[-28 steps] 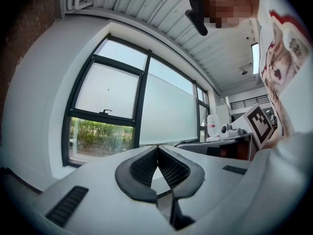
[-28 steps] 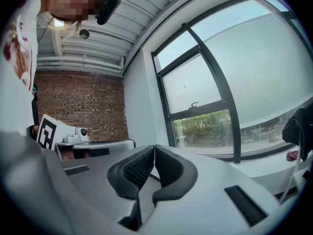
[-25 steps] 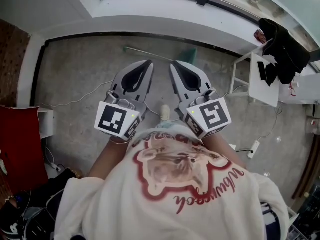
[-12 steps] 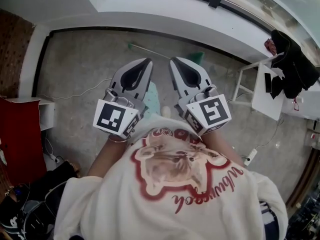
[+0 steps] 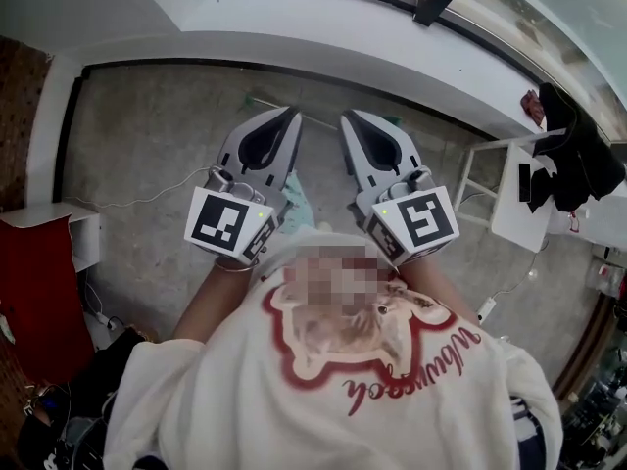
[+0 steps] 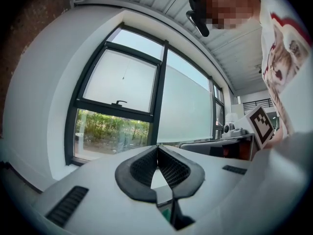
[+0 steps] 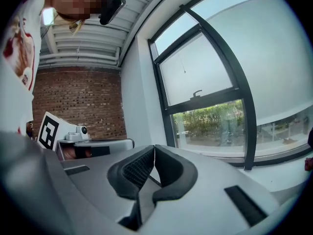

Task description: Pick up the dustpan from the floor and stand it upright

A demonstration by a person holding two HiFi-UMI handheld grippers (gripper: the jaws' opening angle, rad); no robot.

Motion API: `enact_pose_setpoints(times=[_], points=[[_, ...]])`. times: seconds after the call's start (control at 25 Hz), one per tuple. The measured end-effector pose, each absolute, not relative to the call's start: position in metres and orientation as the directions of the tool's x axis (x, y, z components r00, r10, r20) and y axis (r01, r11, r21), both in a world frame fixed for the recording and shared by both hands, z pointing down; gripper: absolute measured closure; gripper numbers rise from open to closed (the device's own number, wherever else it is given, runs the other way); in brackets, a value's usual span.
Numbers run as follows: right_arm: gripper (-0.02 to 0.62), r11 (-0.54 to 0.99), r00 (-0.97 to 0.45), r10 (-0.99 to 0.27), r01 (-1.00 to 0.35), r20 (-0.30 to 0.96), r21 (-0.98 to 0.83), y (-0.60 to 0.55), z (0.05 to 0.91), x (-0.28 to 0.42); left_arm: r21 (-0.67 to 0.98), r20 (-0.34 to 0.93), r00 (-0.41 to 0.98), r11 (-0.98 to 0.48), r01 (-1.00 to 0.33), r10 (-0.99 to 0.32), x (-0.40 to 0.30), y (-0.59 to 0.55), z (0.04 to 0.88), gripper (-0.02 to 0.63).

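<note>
Person stands over a concrete floor, both grippers held out in front, side by side, pointing roughly level toward the window wall.

Left gripper: closed, tips meeting, nothing between them; its own view shows the pads touching at the front with only an empty gap behind.

Right gripper: closed too, pads pressed together and empty, confirmed in its own view.

Dustpan lies flat on the floor close to the base of the wall, beyond the gripper tips. Only a thin stretch of its handle shows, running aslant between and past the two tips; the pan end is hidden behind the right gripper. Neither gripper touches it.

A pale cable trails over the floor to the left of the left gripper. A white table stands at the right with black clothes piled by it. A red cabinet is at the far left.

Both gripper views look at the window, greenery outside; the right gripper view also catches a brick wall to the side.
</note>
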State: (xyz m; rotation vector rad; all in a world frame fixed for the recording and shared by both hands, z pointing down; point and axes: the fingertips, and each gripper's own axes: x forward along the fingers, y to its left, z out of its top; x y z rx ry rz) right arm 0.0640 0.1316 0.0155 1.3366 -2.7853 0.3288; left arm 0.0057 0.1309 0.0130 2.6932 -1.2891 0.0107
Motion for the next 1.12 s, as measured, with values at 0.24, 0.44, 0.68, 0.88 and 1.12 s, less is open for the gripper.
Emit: enact_pose_setpoints(times=[0.24, 0.44, 0.68, 0.88, 1.12], points=[[0.571, 0.581, -0.61, -0.78, -0.789, 0.14, -0.198, 0.03, 0.024, 0.023, 0.132, 0.101, 0.655, -0.642, -0.755, -0.749, -0.03, 0.026, 0.022, 0.586], [0.571, 0.568, -0.595, -0.795, -0.799, 0.119, -0.198, -0.048, 0.017, -0.011, 0.123, 0.107, 0.68, -0.669, -0.733, -0.725, -0.055, -0.052, 0.021, 0.586], [0.571, 0.545, -0.572, -0.81, -0.815, 0.127, -0.197, -0.117, 0.026, -0.033, 0.111, 0.119, 0.681, -0.671, -0.733, -0.723, -0.083, -0.12, 0.032, 0.586], [0.571, 0.564, -0.591, -0.787, -0.806, 0.176, -0.181, -0.146, 0.053, -0.042, 0.132, 0.141, 0.642, -0.629, -0.766, -0.753, -0.1, -0.153, 0.059, 0.586], [0.571, 0.59, -0.632, -0.731, -0.775, 0.257, -0.226, -0.167, 0.11, -0.058, 0.149, 0.198, 0.529, -0.508, -0.848, -0.825, -0.131, -0.178, 0.118, 0.586]])
